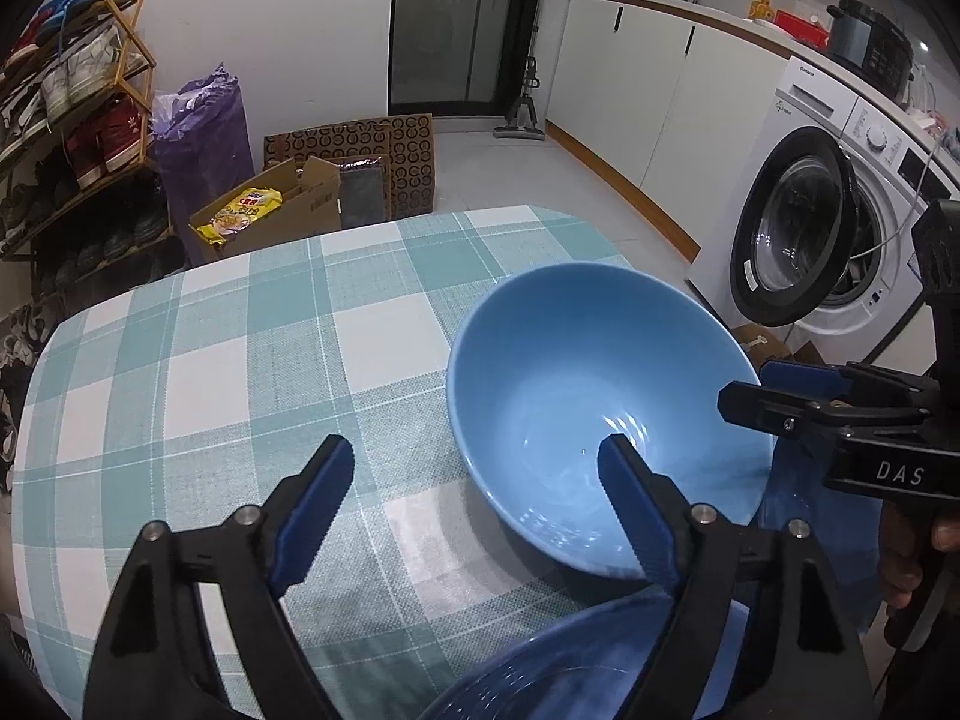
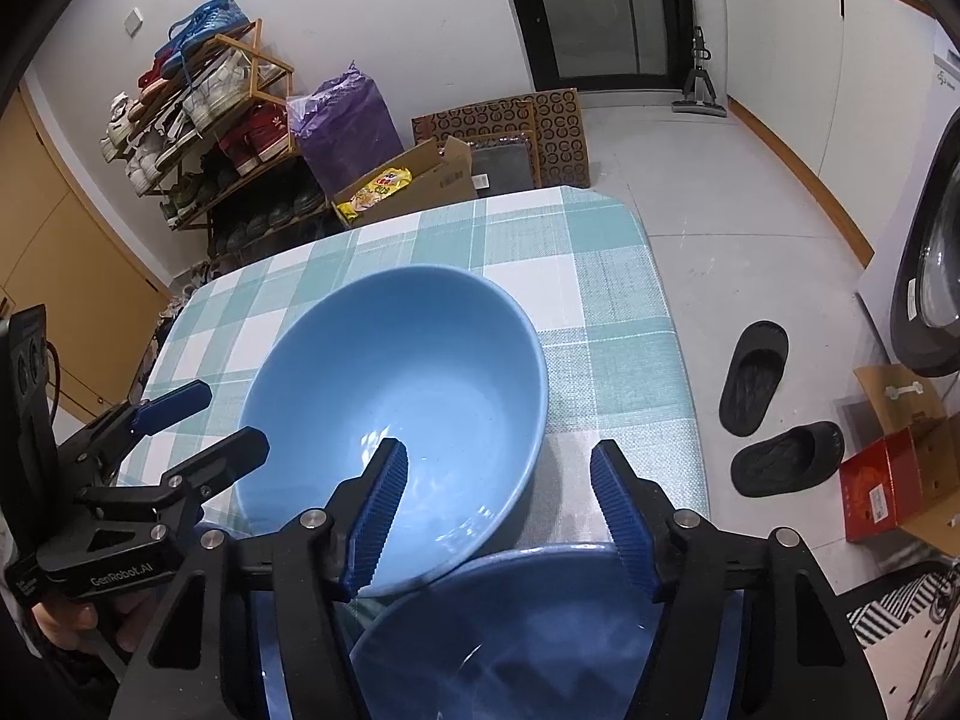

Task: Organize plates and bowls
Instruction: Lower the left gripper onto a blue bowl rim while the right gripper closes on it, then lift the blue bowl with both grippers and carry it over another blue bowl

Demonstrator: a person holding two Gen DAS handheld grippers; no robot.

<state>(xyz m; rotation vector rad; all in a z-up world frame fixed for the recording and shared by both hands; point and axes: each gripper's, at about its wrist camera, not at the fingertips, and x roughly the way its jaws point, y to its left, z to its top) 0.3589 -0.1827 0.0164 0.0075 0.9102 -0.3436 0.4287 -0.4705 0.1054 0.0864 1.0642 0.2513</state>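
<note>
Blue bowl (image 2: 393,414) sits on your checked tablecloth (image 1: 240,372), and both your grippers straddle its rim: left gripper (image 1: 474,486), right gripper (image 2: 498,498). Jaws look parted, though whether the pads touch it, can't tell.

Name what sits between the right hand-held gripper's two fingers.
The near rim of the light blue bowl and checked tablecloth, shown in the right wrist view; pads not touching it.

A table (image 1: 198,372) in teal-and-white check cloth bears a light blue bowl (image 1: 600,396) and a darker dish (image 1: 558,672)
</note>
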